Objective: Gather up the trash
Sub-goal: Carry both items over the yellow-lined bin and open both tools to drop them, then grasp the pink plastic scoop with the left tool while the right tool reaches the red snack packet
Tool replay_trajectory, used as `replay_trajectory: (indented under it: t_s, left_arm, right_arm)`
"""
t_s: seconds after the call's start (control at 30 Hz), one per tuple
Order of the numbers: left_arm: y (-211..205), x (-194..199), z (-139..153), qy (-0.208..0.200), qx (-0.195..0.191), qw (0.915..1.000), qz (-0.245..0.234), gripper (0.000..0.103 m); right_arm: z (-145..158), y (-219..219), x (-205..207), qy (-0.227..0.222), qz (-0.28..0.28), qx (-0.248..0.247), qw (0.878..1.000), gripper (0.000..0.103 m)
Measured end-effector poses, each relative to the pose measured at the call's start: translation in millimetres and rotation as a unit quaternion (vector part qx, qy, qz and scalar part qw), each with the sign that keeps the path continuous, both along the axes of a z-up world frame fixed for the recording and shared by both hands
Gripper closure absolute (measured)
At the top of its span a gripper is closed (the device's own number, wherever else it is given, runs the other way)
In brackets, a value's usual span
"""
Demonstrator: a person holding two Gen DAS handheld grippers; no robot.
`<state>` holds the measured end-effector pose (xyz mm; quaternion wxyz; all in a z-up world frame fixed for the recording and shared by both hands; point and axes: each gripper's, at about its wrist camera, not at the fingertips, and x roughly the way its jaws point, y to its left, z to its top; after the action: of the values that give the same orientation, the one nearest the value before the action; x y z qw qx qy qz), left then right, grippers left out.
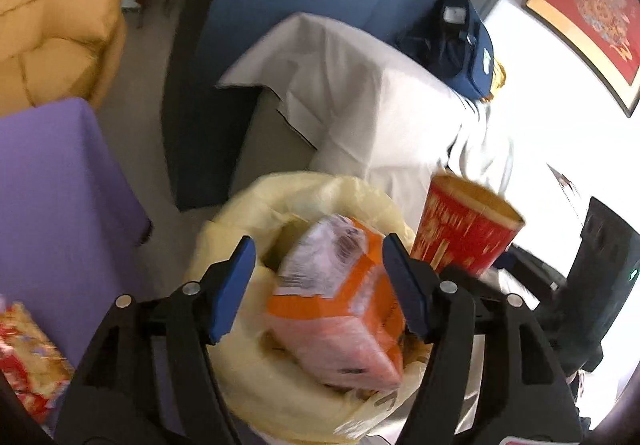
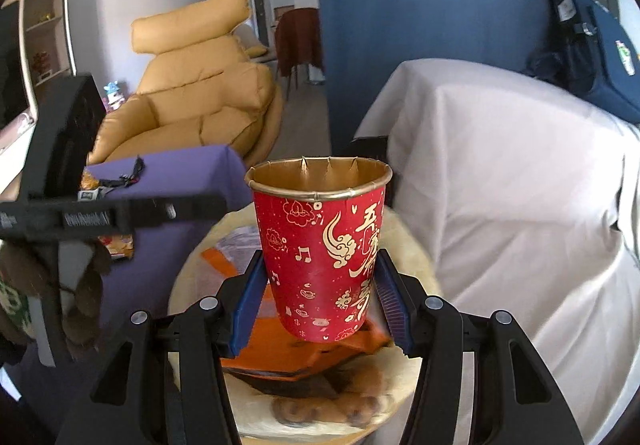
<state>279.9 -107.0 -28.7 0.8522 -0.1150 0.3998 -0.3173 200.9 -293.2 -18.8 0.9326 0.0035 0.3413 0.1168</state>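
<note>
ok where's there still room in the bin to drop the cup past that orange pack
The orange pack fills most of the bin's opening. The bare gap shows along its far rim, above the pack near the left gripper's left finger. The right gripper holds the red cup over the crowded near-right side.

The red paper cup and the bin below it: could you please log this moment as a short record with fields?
right gripper: shut on the red paper cup, held upright above the bin
cup contents: gold inside, looks empty
left gripper: open, over the bin, holding nothing
bin: lined with a pale yellow bag
in the bin: orange package with a white label, lying tilted
cup status: not yet dropped
nearby: purple-covered table, white-draped furniture
</note>
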Motion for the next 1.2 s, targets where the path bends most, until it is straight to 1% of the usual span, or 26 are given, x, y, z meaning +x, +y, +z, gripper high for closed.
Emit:
replay_trajectory:
  t_s: [0.1,0.13,0.17,0.23,0.3,0.4,0.47,0.63,0.77,0.8,0.87,0.97,1.07,1.2]
  left_arm:
    - [24,-8,7,-0.010,0.022,0.9987,0.045,0.039]
    - [30,-10,7,-0.011,0.026,0.9981,0.055,0.039]
    - [39,-17,7,-0.013,0.036,0.9969,0.069,0.039]
    - [49,-26,5,-0.010,0.047,0.9959,0.076,0.039]
    - [55,-35,2,-0.007,0.055,0.9955,0.077,0.039]
    - [65,-49,0,-0.011,0.068,0.9944,0.081,0.039]
    - [73,-57,-2,-0.012,0.066,0.9942,0.084,0.039]
    - [87,-75,1,-0.031,0.069,0.9929,0.093,0.039]
    - [94,-87,2,-0.039,0.077,0.9924,0.087,0.039]
    - [96,-89,1,-0.038,0.078,0.9926,0.085,0.039]
    - [100,-93,-2,-0.033,0.078,0.9927,0.086,0.039]
    - [110,-99,-6,-0.030,0.081,0.9915,0.097,0.039]
    - [123,-105,-8,-0.032,0.086,0.9895,0.112,0.039]
    - [147,-115,-9,-0.041,0.091,0.9855,0.137,0.039]
  right_arm:
    - [-11,17,7,0.020,0.024,0.000,1.000,0.051]
    - [-15,22,10,0.029,0.029,-0.005,0.999,0.051]
    - [-25,29,15,0.048,0.034,-0.018,0.998,0.052]
    - [-46,36,27,0.087,0.032,-0.039,0.995,0.051]
    - [-61,38,36,0.116,0.021,-0.055,0.991,0.051]
    - [-74,39,46,0.143,0.015,-0.086,0.986,0.051]
    - [-78,39,48,0.157,0.012,-0.091,0.983,0.052]
    - [-75,34,40,0.148,0.000,-0.075,0.986,0.051]
    - [-69,31,25,0.143,0.001,-0.039,0.989,0.049]
    - [-67,32,23,0.139,-0.003,-0.039,0.990,0.049]
    - [-60,31,16,0.123,-0.020,-0.050,0.991,0.043]
    - [-50,29,6,0.102,-0.022,-0.039,0.994,0.043]
    - [-37,31,-5,0.087,-0.010,-0.018,0.996,0.043]
    - [-23,44,-16,0.056,0.000,-0.015,0.998,0.043]
